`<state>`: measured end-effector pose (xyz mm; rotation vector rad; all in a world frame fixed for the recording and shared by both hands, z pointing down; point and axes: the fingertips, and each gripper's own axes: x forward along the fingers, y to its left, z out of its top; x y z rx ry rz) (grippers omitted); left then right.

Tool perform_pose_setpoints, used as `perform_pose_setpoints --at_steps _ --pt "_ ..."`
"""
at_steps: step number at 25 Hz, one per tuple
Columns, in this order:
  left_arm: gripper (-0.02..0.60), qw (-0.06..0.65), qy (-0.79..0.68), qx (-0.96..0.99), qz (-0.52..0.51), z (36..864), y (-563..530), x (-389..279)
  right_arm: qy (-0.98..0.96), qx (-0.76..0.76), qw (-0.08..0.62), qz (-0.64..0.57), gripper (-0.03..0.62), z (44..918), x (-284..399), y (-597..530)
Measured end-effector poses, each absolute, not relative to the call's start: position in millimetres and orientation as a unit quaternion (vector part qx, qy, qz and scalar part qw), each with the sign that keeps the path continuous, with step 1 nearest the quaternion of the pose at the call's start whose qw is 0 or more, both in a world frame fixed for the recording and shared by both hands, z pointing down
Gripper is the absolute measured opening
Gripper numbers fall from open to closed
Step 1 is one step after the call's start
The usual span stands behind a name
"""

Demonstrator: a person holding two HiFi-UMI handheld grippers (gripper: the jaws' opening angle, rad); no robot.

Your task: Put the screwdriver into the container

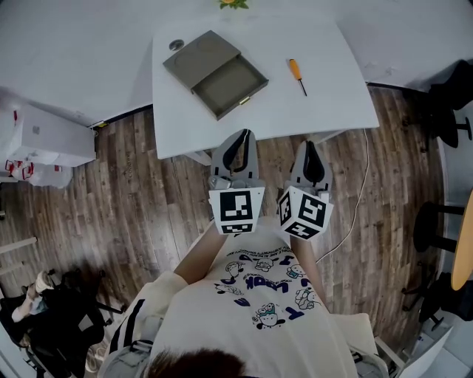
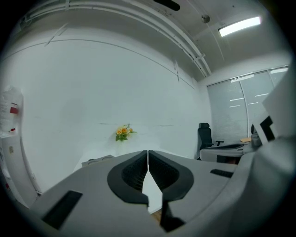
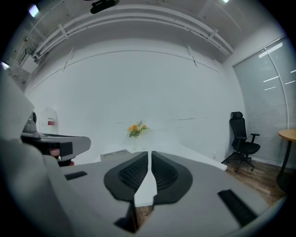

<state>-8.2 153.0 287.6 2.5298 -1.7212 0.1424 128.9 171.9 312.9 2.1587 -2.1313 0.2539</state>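
Note:
The screwdriver [image 1: 297, 75], orange-handled with a dark shaft, lies on the right part of the white table [image 1: 332, 96]. To its left sits the grey container [image 1: 214, 72], a flat box with its tray pulled open. My left gripper [image 1: 242, 138] and right gripper [image 1: 310, 146] hover side by side just short of the table's near edge, well short of both objects. Both are shut with nothing between the jaws. In the left gripper view my left gripper [image 2: 148, 152] points at the container [image 2: 98, 160]; in the right gripper view my right gripper [image 3: 150, 153] faces the table, the container [image 3: 115, 154] to its left.
A small round object [image 1: 176, 44] lies beside the container, and flowers [image 1: 233, 4] stand at the table's far edge. White boxes [image 1: 44, 136] stand on the floor to the left, black office chairs [image 1: 451, 96] to the right. A cable [image 1: 355, 207] trails across the wooden floor.

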Motion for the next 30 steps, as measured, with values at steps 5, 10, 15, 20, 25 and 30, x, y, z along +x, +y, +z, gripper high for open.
perform_pose_setpoints --at_steps 5,10,15,20,25,30 --pt "0.020 0.043 -0.555 0.829 0.052 292.8 137.0 -10.2 -0.695 0.711 0.053 0.091 0.041 319.3 124.5 160.5" --pt "0.020 0.050 -0.549 0.832 0.060 298.6 120.8 -7.9 -0.692 0.712 0.059 0.101 0.041 325.3 123.8 146.2" --pt "0.020 0.057 -0.547 0.833 0.062 303.4 101.6 2.2 -0.689 0.715 0.064 0.103 0.041 329.2 133.4 127.9" --pt "0.020 0.062 -0.556 0.826 0.065 309.4 73.3 10.0 -0.691 0.712 0.066 0.104 0.041 333.6 147.1 95.8" --pt "0.020 0.064 -0.569 0.817 0.070 312.4 39.2 21.8 -0.700 0.703 0.071 0.107 0.041 337.1 161.7 57.0" --pt "0.020 0.071 -0.581 0.807 0.076 316.9 2.4 35.6 -0.709 0.693 0.077 0.110 0.041 341.5 177.4 16.1"
